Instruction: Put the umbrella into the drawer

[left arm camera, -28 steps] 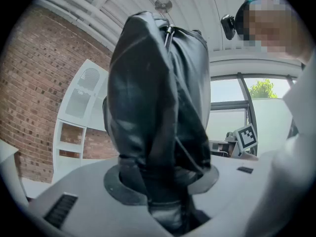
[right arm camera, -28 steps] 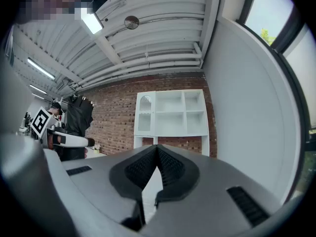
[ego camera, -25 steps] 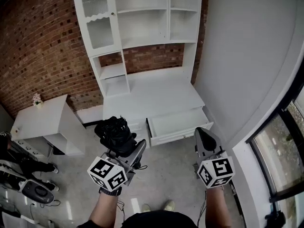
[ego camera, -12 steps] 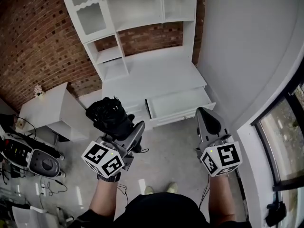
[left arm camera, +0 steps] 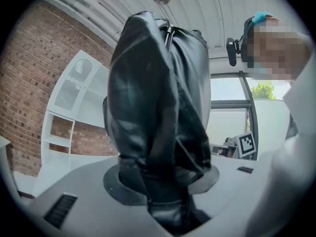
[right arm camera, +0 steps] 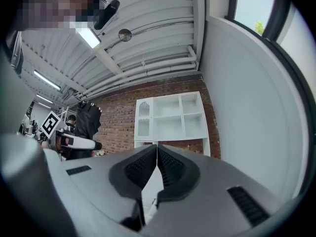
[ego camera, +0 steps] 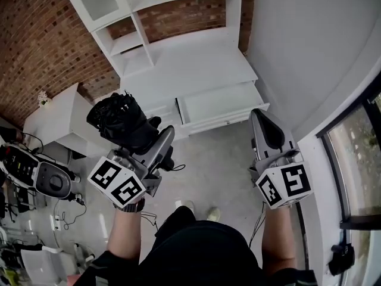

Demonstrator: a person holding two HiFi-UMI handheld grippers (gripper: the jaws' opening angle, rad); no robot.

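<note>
I had the left gripper [ego camera: 156,143] clamped on the folded black umbrella [ego camera: 119,121]. Its jaws pressed the narrow lower end, and the bunched fabric stood out past the tips. In the left gripper view the umbrella [left arm camera: 158,107] filled the centre. My right gripper [ego camera: 262,124] had its jaws closed together on nothing. The umbrella hung over the grey floor [ego camera: 208,165], left of the pulled-out drawer [ego camera: 221,121] and apart from it. The drawer belonged to a white desk unit [ego camera: 178,64] against the brick wall [ego camera: 41,46].
</note>
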